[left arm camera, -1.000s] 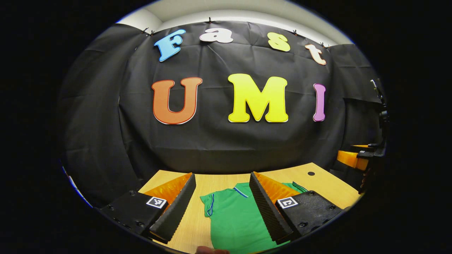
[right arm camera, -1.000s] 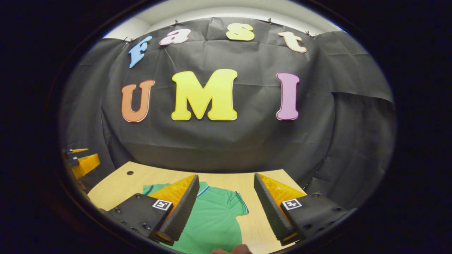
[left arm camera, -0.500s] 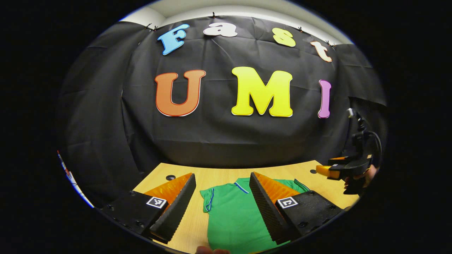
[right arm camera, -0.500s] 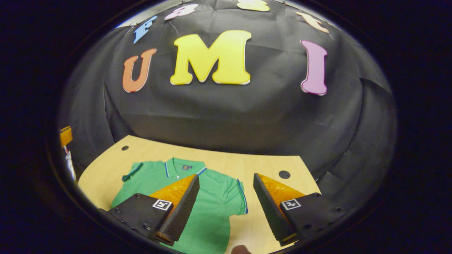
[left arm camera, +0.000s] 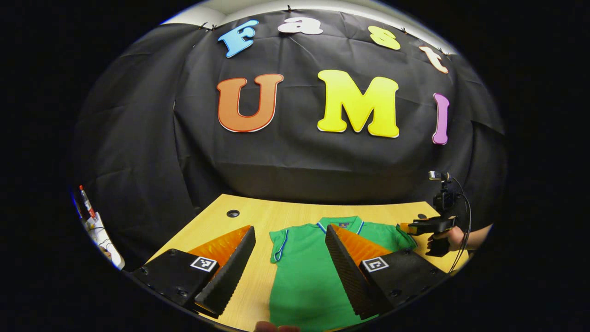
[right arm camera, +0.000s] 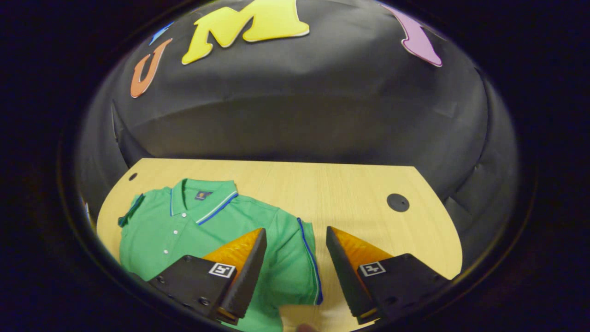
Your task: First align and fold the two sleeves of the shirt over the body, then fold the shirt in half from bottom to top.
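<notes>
Green polo shirt (left arm camera: 309,272), blue piping on collar and sleeve hems, lying flat and face up on a pale wood table (left arm camera: 216,221).

Left gripper view: left gripper (left arm camera: 289,272) above the near part of the table, jaws wide apart, nothing between them but the shirt's body below. Whether the fingers touch the cloth, cannot tell. Collar points away toward the black cloth wall (left arm camera: 138,138). One short sleeve (left arm camera: 277,244) spread out flat just beside the near finger on that side; the far sleeve partly hidden behind the other finger. Round cable hole (left arm camera: 233,213) in the table's far corner. Farther off, at the table's other edge, the right gripper (left arm camera: 408,227) held by a hand (left arm camera: 454,238), with a cable trailing; it sits near the shirt's far sleeve. Its jaw state is too small to read here.

Right gripper view: right gripper (right arm camera: 295,272) looking steeply down on the table, jaws wide apart and empty. The sleeve (right arm camera: 295,258) with its blue hem lies below the gap between the fingers, unfolded. Collar (right arm camera: 203,198) and white buttons on the placket visible; the other sleeve at the far table edge. Dark round hole (right arm camera: 398,202) in bare wood, well apart from the shirt.
</notes>
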`<state>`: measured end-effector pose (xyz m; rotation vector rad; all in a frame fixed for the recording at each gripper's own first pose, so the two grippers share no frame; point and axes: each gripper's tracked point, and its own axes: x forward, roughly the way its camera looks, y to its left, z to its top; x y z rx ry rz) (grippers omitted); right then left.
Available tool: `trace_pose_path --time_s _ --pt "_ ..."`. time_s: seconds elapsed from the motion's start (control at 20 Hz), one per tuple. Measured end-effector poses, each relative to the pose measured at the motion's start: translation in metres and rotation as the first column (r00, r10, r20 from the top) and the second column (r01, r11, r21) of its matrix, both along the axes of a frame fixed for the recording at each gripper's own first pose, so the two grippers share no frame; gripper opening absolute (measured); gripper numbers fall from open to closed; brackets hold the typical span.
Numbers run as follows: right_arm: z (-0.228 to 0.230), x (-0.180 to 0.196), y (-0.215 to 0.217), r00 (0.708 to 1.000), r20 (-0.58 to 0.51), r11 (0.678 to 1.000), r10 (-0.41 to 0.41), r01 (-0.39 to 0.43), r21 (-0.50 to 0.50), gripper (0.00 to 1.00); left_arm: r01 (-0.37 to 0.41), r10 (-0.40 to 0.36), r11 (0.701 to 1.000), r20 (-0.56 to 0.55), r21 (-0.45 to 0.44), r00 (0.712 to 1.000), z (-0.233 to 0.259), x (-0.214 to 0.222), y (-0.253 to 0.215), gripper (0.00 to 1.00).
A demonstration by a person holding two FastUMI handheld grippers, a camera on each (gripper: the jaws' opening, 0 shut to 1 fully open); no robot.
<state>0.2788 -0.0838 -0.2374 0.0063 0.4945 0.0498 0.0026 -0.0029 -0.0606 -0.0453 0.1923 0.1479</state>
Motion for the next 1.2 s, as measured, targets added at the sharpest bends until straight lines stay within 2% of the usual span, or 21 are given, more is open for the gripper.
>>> trace_pose_path --time_s 0.15,0.25,0.5,0.55,0.65,0.7,0.75,0.85,0.9,0.95,1.0,1.05,1.2 --pt "-0.013 0.017 -0.006 1.000 -0.021 1.000 -0.017 0.017 0.004 0.78 -0.012 0.013 1.000 -0.016 0.006 1.000 -0.003 -0.003 0.002 0.98" --pt "-0.020 0.021 -0.008 0.999 -0.035 1.000 -0.023 0.023 0.003 0.61 -0.016 0.016 1.000 -0.021 0.014 1.000 -0.006 -0.003 0.003 0.98" --pt "-0.031 0.023 -0.012 0.998 -0.064 0.999 -0.031 0.031 0.010 0.63 -0.030 0.030 1.000 -0.047 0.009 0.998 -0.019 -0.010 0.004 0.98" --pt "-0.032 0.024 -0.011 0.997 -0.071 0.999 -0.029 0.030 0.014 0.51 -0.031 0.031 0.999 -0.049 0.013 0.998 -0.020 -0.010 0.005 0.98" --pt "-0.034 0.021 -0.014 0.996 -0.081 0.999 -0.046 0.047 0.005 0.48 -0.037 0.039 0.999 -0.058 0.036 0.998 -0.024 -0.010 0.010 0.98" --pt "-0.036 0.025 -0.016 0.995 -0.084 0.999 -0.051 0.051 -0.001 0.40 -0.038 0.041 0.998 -0.063 0.042 0.997 -0.025 -0.011 0.012 0.98" --pt "-0.037 0.026 -0.016 0.995 -0.088 0.999 -0.049 0.049 -0.006 0.26 -0.041 0.044 0.998 -0.065 0.044 0.997 -0.026 -0.013 0.013 0.98" --pt "-0.041 0.023 -0.013 0.992 -0.118 0.999 -0.040 0.042 0.012 0.28 -0.047 0.050 0.998 -0.069 0.038 0.996 -0.028 -0.014 0.016 0.98" --pt "-0.042 0.024 -0.021 0.990 -0.125 0.998 -0.067 0.067 -0.004 0.24 -0.048 0.050 0.998 -0.071 0.033 0.996 -0.029 -0.014 0.016 0.98" --pt "-0.034 0.018 -0.021 0.989 -0.132 0.998 -0.067 0.069 0.008 0.05 -0.047 0.049 0.998 -0.074 0.032 0.996 -0.029 -0.015 0.016 0.98" --pt "-0.038 0.021 -0.018 0.988 -0.144 0.998 -0.057 0.060 0.022 0.01 -0.045 0.047 0.998 -0.074 0.034 0.996 -0.029 -0.015 0.016 0.98" --pt "-0.036 0.020 -0.017 0.988 -0.146 0.998 -0.050 0.054 0.026 0.05 -0.043 0.045 0.998 -0.073 0.037 0.996 -0.029 -0.015 0.016 0.98" --pt "-0.022 0.018 -0.012 0.991 -0.135 0.998 -0.024 0.031 0.045 0.05 -0.039 0.041 0.998 -0.068 0.039 0.997 -0.029 -0.015 0.017 0.98"
